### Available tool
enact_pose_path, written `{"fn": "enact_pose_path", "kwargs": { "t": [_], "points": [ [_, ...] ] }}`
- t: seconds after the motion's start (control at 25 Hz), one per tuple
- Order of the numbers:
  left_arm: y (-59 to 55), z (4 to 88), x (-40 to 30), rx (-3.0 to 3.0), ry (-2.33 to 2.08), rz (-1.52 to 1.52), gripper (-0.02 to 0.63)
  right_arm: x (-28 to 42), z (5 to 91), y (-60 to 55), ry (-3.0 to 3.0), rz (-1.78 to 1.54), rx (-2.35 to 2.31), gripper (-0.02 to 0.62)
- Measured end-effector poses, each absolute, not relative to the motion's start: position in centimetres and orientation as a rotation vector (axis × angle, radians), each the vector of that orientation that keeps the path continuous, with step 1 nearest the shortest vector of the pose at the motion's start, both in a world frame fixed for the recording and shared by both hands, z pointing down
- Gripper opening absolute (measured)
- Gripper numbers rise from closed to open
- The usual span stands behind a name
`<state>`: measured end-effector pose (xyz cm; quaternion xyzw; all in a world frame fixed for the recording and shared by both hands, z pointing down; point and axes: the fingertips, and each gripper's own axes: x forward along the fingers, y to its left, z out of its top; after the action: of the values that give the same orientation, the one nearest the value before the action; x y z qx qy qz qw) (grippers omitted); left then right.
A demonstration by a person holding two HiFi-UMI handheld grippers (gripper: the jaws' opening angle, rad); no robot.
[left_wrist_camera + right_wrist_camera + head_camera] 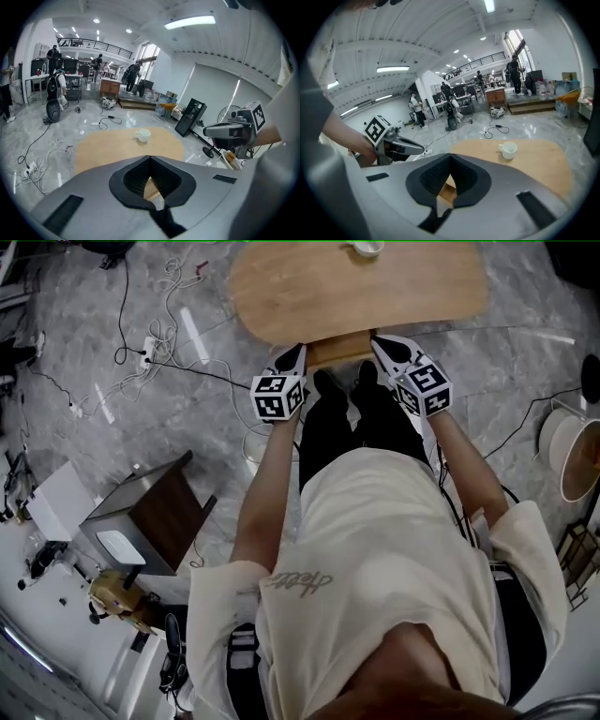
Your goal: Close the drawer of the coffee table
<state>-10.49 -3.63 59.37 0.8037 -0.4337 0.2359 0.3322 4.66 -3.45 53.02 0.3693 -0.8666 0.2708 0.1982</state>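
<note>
Left tongs (297, 352) pressed together | right tongs (378, 342) pressed together | both at drawer (339, 351) front

A white cup (143, 135), floor power strip (148, 346) and dark cabinet (167, 514) are visible.

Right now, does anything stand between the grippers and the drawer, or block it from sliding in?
Nothing visible. The left gripper and right gripper are at the drawer, which juts from under the tabletop. The cup sits on top, off its path.
</note>
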Motion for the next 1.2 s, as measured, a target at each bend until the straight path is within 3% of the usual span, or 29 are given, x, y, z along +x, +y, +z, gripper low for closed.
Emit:
{"fn": "enact_pose_path", "kwargs": {
  "t": [0.64, 1.2],
  "points": [
    [2.2, 85.8, -13.2, 1.748, -0.925, 0.797, 0.005, 4.4, 78.6, -2.2, -2.093, 0.982, 0.968, -0.003],
    [8.8, 100.8, -14.5, 1.522, -0.797, 0.902, 0.005, 6.3, 95.8, 5.7, -1.789, 1.077, 0.674, -0.003]
  ]
}}
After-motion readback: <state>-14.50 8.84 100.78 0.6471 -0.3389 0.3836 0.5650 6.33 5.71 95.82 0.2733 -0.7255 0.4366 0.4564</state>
